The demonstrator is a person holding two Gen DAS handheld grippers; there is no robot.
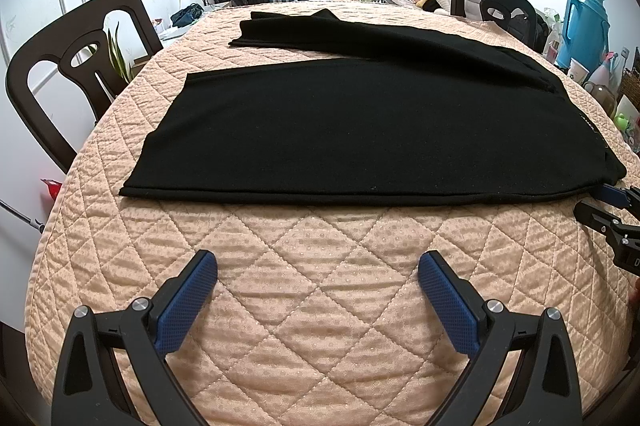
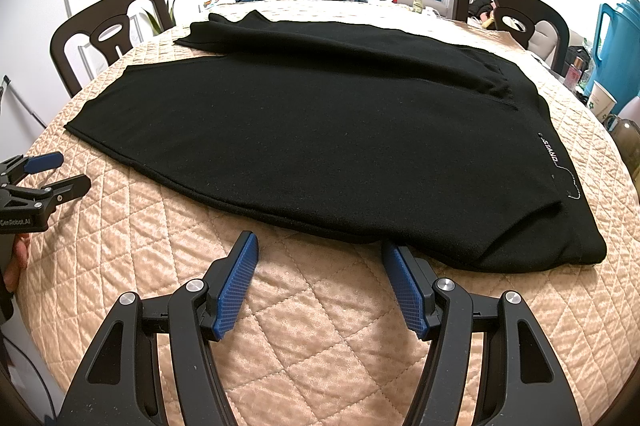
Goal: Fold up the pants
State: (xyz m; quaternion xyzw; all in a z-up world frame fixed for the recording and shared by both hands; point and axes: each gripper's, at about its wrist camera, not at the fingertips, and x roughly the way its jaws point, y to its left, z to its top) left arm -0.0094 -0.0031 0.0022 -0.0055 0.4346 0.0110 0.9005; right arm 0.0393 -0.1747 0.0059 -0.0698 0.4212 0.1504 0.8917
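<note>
The right gripper (image 2: 318,258), fingers spread wide and empty, was held at the near hem of the black knit pants (image 2: 320,129), laid flat with legs splayed on the quilted peach tabletop (image 2: 320,326). The left gripper (image 1: 318,272), equally parted and empty, was kept over bare quilting. Dark chairs (image 1: 80,65) were ranged around the rim.

Left gripper (image 1: 318,272) and right gripper (image 2: 319,258) both hover with jaws spread wide and empty, apparently just above the table's near edge.
</note>
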